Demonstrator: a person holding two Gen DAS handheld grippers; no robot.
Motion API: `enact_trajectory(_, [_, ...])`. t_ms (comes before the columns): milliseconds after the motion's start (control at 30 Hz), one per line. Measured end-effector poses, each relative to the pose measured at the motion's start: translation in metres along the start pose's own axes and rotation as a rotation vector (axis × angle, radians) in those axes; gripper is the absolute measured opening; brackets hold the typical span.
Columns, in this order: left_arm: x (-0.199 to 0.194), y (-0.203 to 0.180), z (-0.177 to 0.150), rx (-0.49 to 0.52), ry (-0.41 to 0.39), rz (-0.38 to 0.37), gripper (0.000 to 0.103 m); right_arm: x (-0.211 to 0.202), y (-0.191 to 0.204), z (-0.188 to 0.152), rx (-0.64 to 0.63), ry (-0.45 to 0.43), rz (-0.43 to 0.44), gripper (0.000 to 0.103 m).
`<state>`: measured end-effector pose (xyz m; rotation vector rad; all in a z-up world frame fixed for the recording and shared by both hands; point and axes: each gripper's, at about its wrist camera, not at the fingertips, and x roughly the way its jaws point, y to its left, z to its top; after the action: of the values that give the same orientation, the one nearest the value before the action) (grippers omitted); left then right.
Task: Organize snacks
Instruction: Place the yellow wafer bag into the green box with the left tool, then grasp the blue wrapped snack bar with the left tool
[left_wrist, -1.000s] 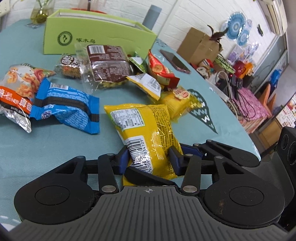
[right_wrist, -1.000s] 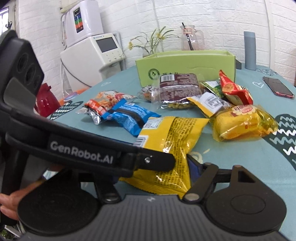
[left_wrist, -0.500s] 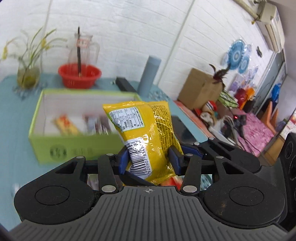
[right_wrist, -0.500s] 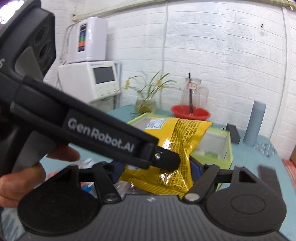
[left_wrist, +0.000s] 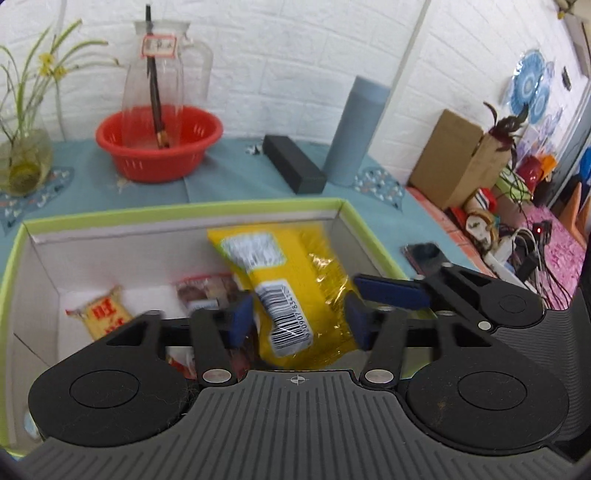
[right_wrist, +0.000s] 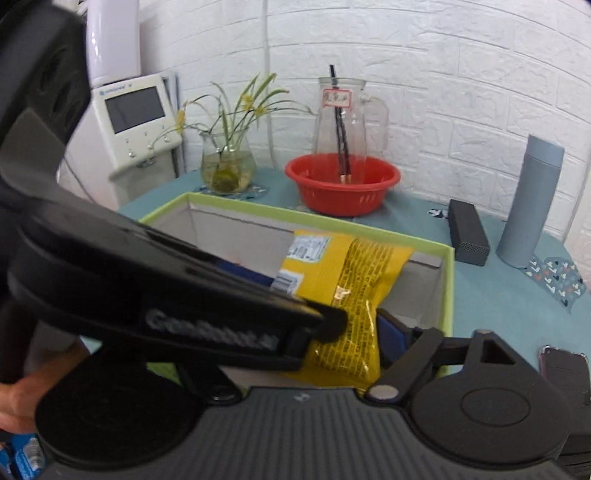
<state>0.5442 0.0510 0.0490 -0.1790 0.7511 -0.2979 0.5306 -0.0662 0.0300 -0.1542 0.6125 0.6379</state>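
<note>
Table (left_wrist: 236, 177): teal cloth, carrying red basin (left_wrist: 159, 142), glass jug (left_wrist: 162, 74), grey flask (left_wrist: 356, 129).
Room: white brick wall.
Yellow snack bag (left_wrist: 295, 288): over the green box (left_wrist: 184, 216).
Left tool (left_wrist: 299, 321): just opened, pads off bag.
Right tool (right_wrist: 369, 332): just spread wide, bag loose.

text: "旺" on small yellow packet (left_wrist: 105, 316) | barcode digits, perhaps "0907834", on yellow bag (left_wrist: 295, 291)

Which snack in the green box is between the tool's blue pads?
The big yellow snack bag with the barcode. The small yellow packet with red writing and the dark brown packet lie lower in the box, left of the pads.
</note>
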Motion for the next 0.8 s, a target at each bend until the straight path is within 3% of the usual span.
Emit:
enact_trajectory(33, [-0.005,-0.001,0.000,-0.001,-0.019,0.007,0.063,-0.003,-0.001,0.000,0.006,-0.005,0.006,0.096])
enact_trajectory(167, [-0.042,-0.005,0.001,0.005,-0.086,0.005,0.062,-0.035,0.004,0.005,0.005,-0.072,0.000,0.097])
enact_trajectory(233, [-0.071,-0.010,-0.002,0.016,-0.134,-0.008,0.064,-0.066,0.012,0.002,-0.002,-0.127,-0.003,0.101])
enact_trajectory(367, [-0.138,-0.017,-0.021,0.029,-0.235,-0.032,0.072,-0.128,0.037,-0.024,-0.012,-0.200,0.031,0.102])
enact_trajectory(567, [-0.214,-0.019,-0.095,0.005,-0.291,-0.050,0.075,-0.177,0.092,-0.088,-0.001,-0.189,0.149,0.103])
enact_trajectory(667, [-0.232,-0.010,-0.144,-0.056,-0.269,-0.030,0.075,-0.173,0.121,-0.116,-0.012,-0.137,0.224,0.103])
enact_trajectory(800, [-0.252,0.018,-0.210,-0.210,-0.218,0.025,0.072,-0.143,0.153,-0.130,-0.089,-0.035,0.266,0.102])
